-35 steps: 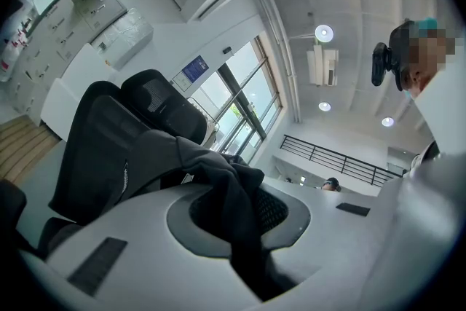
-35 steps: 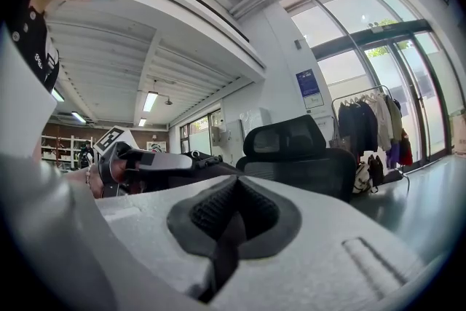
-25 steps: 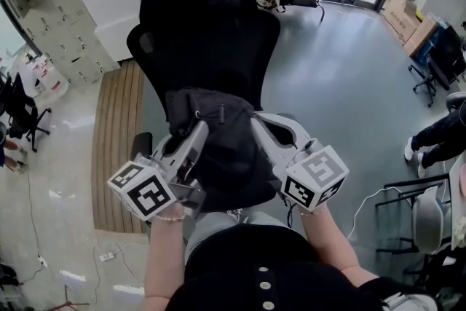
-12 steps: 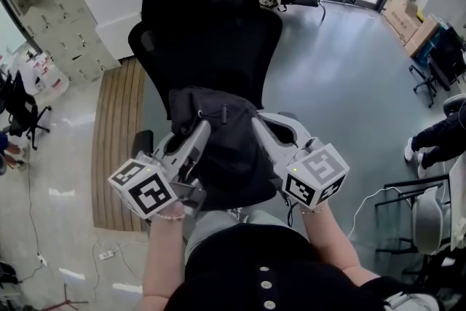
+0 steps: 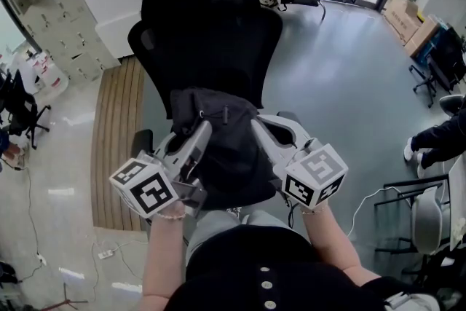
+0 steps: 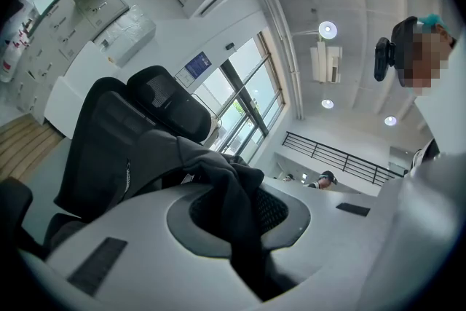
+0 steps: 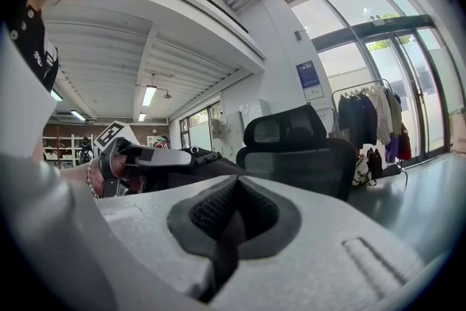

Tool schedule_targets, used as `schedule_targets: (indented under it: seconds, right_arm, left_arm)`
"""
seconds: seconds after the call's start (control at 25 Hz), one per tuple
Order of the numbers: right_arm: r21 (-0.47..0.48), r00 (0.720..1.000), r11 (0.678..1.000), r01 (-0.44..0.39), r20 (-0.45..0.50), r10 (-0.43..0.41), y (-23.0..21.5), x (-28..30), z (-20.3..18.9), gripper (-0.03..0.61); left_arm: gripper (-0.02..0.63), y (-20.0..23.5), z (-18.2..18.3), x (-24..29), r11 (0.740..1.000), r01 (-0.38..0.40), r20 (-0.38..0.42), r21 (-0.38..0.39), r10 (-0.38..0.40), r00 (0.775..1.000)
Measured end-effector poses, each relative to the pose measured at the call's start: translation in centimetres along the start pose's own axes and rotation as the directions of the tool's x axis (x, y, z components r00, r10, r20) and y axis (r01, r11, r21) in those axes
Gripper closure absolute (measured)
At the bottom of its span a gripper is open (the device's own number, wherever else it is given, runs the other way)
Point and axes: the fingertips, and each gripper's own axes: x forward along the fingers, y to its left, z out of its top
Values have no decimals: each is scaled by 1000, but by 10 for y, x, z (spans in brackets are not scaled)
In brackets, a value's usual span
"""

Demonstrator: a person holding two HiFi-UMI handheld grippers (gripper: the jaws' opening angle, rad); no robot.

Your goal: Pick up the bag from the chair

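A black bag point(image 5: 220, 149) hangs between my two grippers, just in front of the black mesh office chair point(image 5: 207, 33) and over its seat. My left gripper point(image 5: 202, 130) grips the bag's upper left side. In the left gripper view black bag fabric point(image 6: 227, 182) runs down between the closed jaws of the left gripper point(image 6: 244, 233). My right gripper point(image 5: 257, 125) holds the bag's upper right side. In the right gripper view a dark strip of the bag point(image 7: 227, 240) is pinched in the right gripper point(image 7: 231, 218). The bag's underside is hidden.
A wooden slatted platform point(image 5: 116, 127) lies left of the chair, with white cabinets point(image 5: 109, 4) behind it. A seated person's legs point(image 5: 437, 138) and another chair point(image 5: 429, 222) are at the right. Cardboard boxes point(image 5: 408, 18) stand at the far right. Cables lie on the floor point(image 5: 109, 255).
Both grippers and the bag stay almost where they were; the view has shifted only slightly.
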Motion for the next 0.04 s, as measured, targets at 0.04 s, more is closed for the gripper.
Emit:
schedule_targets:
  seconds: [0.04]
  right_arm:
    - [0,1000,1000,-2,-2,2,0,1,-1,581]
  left_arm:
    - [551,1,-1,0,1000,-2,-3,1,2,1000]
